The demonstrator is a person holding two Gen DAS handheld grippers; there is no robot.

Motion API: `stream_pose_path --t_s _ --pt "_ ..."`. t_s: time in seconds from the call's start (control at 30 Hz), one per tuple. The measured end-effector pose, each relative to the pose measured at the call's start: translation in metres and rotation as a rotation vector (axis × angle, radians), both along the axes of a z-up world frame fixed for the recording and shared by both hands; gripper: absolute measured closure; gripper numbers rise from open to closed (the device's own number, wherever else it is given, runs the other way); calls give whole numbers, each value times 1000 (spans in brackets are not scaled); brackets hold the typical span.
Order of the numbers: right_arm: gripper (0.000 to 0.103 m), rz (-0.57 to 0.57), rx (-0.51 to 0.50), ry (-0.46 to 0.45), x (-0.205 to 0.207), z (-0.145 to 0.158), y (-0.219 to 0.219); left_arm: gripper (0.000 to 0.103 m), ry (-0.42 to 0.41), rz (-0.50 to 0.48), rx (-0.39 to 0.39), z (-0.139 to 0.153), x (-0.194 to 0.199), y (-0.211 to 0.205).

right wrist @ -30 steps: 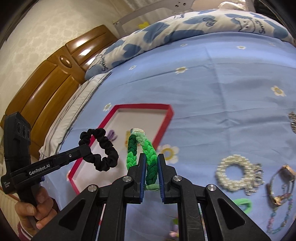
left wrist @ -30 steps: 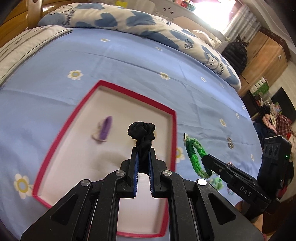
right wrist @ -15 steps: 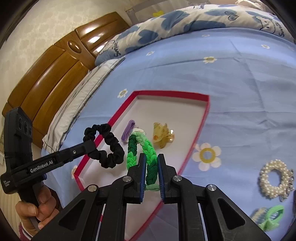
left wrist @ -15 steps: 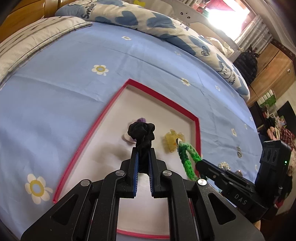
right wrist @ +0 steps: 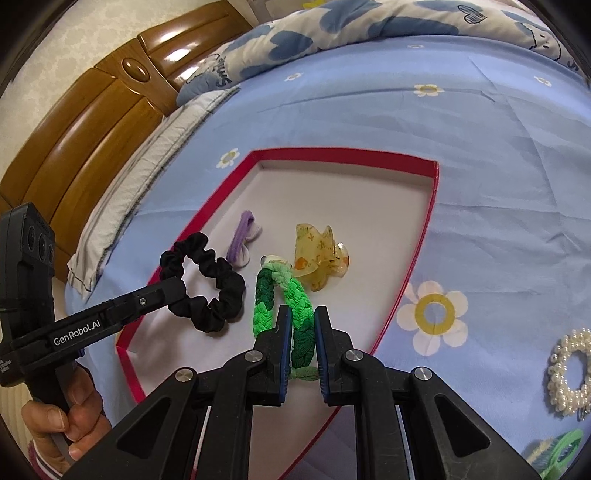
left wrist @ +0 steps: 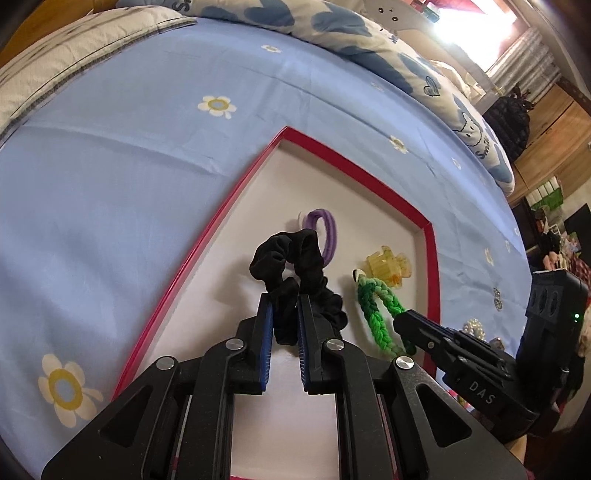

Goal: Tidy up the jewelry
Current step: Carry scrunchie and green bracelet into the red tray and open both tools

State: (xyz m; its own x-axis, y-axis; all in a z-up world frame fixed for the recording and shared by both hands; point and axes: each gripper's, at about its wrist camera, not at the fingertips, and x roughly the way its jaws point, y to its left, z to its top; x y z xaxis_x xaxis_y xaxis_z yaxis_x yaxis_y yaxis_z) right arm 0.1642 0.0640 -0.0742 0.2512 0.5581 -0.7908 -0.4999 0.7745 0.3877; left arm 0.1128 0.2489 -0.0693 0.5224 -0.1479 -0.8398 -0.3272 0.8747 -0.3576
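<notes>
A red-rimmed white tray (left wrist: 236,199) (right wrist: 421,254) lies on the blue bedsheet. In it lie a purple hair tie (left wrist: 325,236) (right wrist: 240,240) and a yellow claw clip (left wrist: 388,266) (right wrist: 317,258). My left gripper (left wrist: 285,306) (right wrist: 173,291) is shut on a black scrunchie (left wrist: 295,262) (right wrist: 218,284) and holds it low over the tray. My right gripper (right wrist: 300,317) (left wrist: 402,321) is shut on a green braided hair band (right wrist: 280,295) (left wrist: 376,310), beside the scrunchie and over the tray.
A pearl scrunchie (right wrist: 569,369) and a green clip (right wrist: 557,450) lie on the sheet right of the tray. A patterned pillow (right wrist: 332,33) and the wooden headboard (right wrist: 92,110) are beyond it. More small jewelry (left wrist: 496,299) lies on the sheet.
Both grippers have moved forward and down over the tray, each still holding its band. The purple tie and yellow clip now appear closer.
</notes>
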Motion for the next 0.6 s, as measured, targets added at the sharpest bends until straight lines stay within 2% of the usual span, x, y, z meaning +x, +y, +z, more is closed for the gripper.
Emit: stream_pose_path --t_s 0.3,0.37,0.43,0.6 --pt "87 24 -12 -1 1 -1 7 84 20 7 27 -2 -1 1" --pt "86 19 -8 3 1 -1 5 79 22 9 31 -1 -2 1" --pt "85 15 0 8 1 0 4 66 24 15 36 1 -4 1" --pt "80 7 17 3 -1 7 -1 64 17 16 47 6 -8 -1"
